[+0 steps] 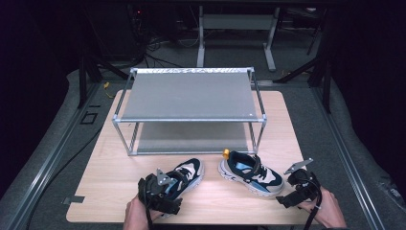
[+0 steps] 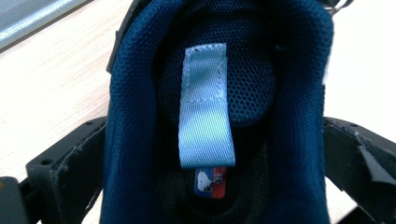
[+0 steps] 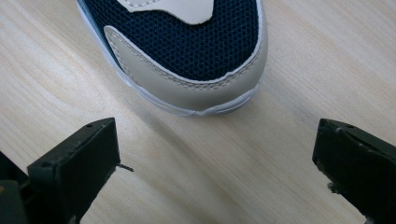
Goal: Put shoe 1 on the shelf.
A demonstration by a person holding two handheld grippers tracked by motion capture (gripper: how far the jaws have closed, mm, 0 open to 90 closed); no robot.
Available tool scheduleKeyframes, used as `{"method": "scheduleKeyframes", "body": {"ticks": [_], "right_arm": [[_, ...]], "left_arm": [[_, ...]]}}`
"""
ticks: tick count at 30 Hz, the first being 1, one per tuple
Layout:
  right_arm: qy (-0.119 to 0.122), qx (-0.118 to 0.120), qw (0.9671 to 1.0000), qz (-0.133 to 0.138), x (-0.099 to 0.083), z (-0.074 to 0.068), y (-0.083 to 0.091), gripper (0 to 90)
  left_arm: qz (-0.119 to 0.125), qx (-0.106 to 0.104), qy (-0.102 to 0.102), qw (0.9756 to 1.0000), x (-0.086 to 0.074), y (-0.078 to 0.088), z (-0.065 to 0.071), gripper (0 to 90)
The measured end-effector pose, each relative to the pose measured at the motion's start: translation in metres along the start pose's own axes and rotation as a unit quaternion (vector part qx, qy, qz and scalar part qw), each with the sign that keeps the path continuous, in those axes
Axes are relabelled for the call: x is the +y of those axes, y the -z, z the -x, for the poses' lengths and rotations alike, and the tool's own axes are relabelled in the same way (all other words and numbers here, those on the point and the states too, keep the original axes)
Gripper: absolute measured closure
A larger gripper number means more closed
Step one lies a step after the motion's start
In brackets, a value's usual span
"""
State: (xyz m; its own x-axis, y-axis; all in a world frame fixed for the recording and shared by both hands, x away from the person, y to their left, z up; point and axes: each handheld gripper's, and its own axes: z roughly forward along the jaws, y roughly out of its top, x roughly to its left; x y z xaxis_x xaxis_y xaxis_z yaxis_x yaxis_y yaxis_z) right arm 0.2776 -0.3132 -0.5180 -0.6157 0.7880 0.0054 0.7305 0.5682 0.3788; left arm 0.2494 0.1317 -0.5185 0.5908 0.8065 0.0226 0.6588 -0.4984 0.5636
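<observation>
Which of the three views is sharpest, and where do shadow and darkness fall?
Right gripper view: crisp mesh on the right shoe, soft shadow under its toe on the table. Left gripper view: left shoe close, pull tab slightly soft. High view: table lit, surroundings dark, rack shading its lower shelf.

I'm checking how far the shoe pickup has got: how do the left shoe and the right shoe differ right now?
The left shoe has the left gripper around its heel, a jaw on each side; the right shoe lies apart from the open right gripper. The left shoe's toe points toward the rack, the right shoe's toward the right gripper. Both are navy and cream, on the table.
</observation>
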Motion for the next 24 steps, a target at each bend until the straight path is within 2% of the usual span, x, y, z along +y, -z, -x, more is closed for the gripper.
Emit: {"method": "scheduleKeyframes", "body": {"ticks": [5, 7, 15, 24], "right_arm": [[0.0, -0.003, 1.0, -0.001, 0.0003, -0.0002, 0.0001, 0.3], [0.0, -0.001, 1.0, 0.001, 0.0004, -0.0007, 0.0001, 0.4], [-0.002, -0.004, 1.0, 0.003, -0.001, -0.0011, 0.0002, 0.7], [-0.004, -0.003, 1.0, 0.007, -0.0032, -0.001, 0.0002, 1.0]], "left_arm": [[0.0, 0.007, 0.0, 1.0, 0.0019, -0.0005, -0.0013, 7.2], [0.0, 0.004, 0.0, 1.0, 0.0011, -0.0008, -0.0028, 14.5], [0.004, 0.0, 0.0, 1.0, -0.0005, 0.0003, -0.0029, 18.6], [0.02, 0.004, 0.004, 0.9998, -0.0032, 0.0018, -0.0018, 23.8]]}}
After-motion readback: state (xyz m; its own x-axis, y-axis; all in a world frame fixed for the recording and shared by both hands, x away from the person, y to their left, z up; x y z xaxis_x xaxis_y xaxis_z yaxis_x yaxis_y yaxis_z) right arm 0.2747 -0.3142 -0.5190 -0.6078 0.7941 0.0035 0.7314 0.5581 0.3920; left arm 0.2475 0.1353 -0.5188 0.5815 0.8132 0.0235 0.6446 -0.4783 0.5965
